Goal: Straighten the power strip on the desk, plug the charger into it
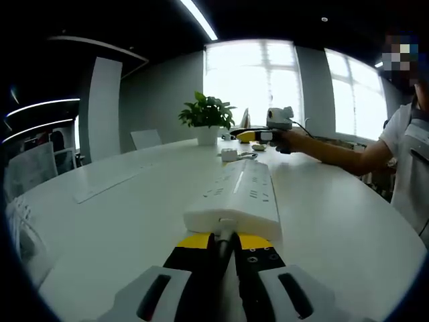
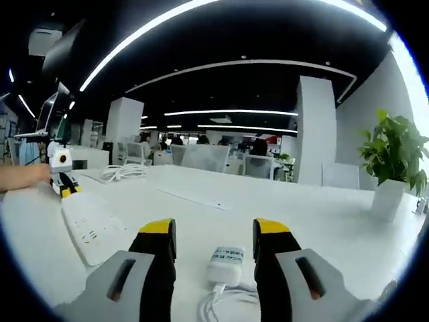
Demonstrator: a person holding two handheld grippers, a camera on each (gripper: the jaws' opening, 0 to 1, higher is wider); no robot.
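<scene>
A long white power strip [image 1: 238,191] lies on the white desk [image 1: 335,221], running away from me. My left gripper [image 1: 224,240] is shut at the strip's near end, its yellow tips against the casing. The white charger [image 2: 226,263] lies flat on the desk between the spread jaws of my open right gripper [image 2: 214,231], untouched by them, its cable looped below. In the left gripper view the charger [image 1: 230,155] sits just past the strip's far end, with the right gripper [image 1: 258,136] held by a hand above it. From the right gripper view the power strip [image 2: 94,225] stretches left to the left gripper [image 2: 64,181].
A potted plant [image 1: 208,114] stands at the desk's far end, also in the right gripper view [image 2: 395,154]. A flat cover panel [image 1: 107,182] is set into the desk. A coil of white cable [image 2: 124,171] lies farther off. A person [image 1: 409,161] stands at the desk's right edge.
</scene>
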